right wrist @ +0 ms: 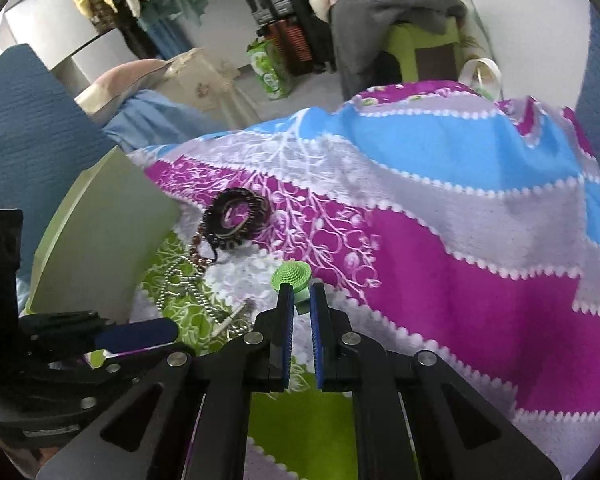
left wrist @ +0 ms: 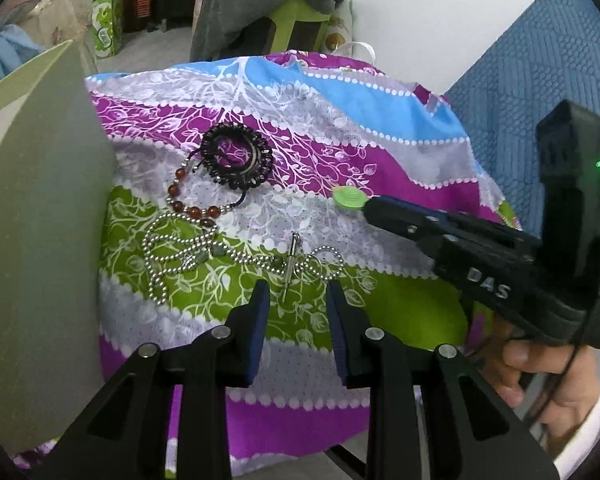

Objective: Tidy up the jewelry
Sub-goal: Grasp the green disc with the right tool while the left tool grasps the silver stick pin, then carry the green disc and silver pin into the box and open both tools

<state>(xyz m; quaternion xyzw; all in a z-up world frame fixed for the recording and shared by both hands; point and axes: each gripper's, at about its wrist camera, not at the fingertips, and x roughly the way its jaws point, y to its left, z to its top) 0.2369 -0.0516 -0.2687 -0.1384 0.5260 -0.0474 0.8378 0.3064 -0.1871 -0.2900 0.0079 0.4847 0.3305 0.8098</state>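
Note:
Jewelry lies on a colourful patterned cloth (left wrist: 340, 168). A dark beaded bracelet coil (left wrist: 236, 158), a red-brown bead bracelet (left wrist: 192, 206) and a silver ball chain (left wrist: 180, 252) with a metal pendant (left wrist: 290, 264) sit left of centre. My left gripper (left wrist: 298, 292) is open, just short of the pendant. My right gripper (right wrist: 301, 294) is shut on a green round piece (right wrist: 291, 275), also seen in the left wrist view (left wrist: 349, 197). The coil (right wrist: 236, 216) and chain (right wrist: 180, 280) show in the right wrist view too.
A pale green box wall (left wrist: 40, 216) stands at the left edge of the cloth, also in the right wrist view (right wrist: 100, 240). A blue quilted surface (left wrist: 540, 80) lies at the right. A green stool under grey clothes (left wrist: 292, 12) stands behind.

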